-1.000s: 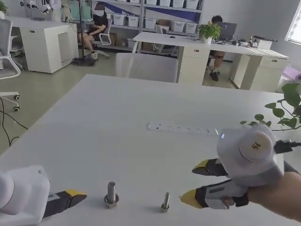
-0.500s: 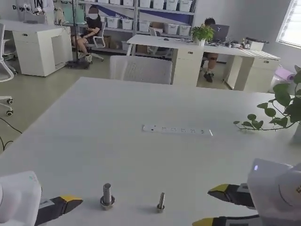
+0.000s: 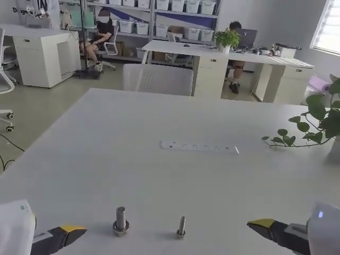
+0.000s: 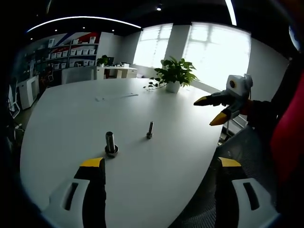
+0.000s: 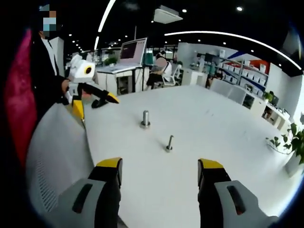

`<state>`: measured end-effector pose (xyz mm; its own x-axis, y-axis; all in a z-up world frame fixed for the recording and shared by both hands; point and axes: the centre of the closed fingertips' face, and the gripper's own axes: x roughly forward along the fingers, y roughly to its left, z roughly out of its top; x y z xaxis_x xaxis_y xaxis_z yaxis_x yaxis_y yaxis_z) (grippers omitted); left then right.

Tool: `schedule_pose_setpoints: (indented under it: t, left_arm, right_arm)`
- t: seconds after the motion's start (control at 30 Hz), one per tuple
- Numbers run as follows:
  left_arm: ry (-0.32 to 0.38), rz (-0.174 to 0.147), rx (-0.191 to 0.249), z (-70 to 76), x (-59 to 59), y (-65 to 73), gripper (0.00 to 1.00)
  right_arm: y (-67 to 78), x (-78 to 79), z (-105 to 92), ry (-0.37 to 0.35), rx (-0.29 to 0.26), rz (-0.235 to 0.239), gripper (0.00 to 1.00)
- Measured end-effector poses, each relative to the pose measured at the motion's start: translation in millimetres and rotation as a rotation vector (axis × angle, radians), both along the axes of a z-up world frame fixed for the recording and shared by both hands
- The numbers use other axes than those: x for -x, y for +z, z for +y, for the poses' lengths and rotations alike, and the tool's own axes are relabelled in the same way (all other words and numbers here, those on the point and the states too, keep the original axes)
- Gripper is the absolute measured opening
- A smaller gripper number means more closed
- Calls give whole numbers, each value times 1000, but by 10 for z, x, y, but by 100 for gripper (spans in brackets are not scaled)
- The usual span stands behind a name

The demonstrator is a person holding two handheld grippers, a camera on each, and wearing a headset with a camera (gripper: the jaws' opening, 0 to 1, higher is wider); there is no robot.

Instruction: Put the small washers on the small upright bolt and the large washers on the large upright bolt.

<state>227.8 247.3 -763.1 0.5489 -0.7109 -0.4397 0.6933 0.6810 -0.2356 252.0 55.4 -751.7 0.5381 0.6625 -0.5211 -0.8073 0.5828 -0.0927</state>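
Between your two pairs of tongs, the large bolt [image 3: 121,220] and the small bolt [image 3: 181,226] are standing upright on the white surface [image 3: 159,175], near each other but apart. You are holding the left tongs [image 4: 160,164] wide open near the large bolt, and the right tongs [image 5: 160,164] are gaping just as wide, farther off on the small bolt's side.

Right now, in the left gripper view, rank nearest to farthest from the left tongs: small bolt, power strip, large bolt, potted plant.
1. large bolt, just ahead of the left tongs, on the left jaw's side.
2. small bolt, further in, to the right.
3. power strip, mid-table.
4. potted plant, at the table's far edge.
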Motion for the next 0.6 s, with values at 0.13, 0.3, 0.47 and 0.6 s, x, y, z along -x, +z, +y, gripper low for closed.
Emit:
schedule_pose_setpoints:
  t: [0.13, 0.3, 0.47, 0.6]
  left_arm:
    - [1, 0, -1, 10, 16, -1, 100]
    - [-2, 5, -8, 9, 45, -17, 100]
    - [0, 12, 0, 20, 53, -35, 100]
    - [6, 8, 11, 39, 42, -39, 100]
  right_arm:
    - [-27, 4, -22, -11, -13, -4, 78]
    - [-88, 12, 1, -15, -37, 24, 93]
    - [-148, 31, 54, -5, -44, 44, 100]
    - [-132, 13, 95, 6, -56, 14, 100]
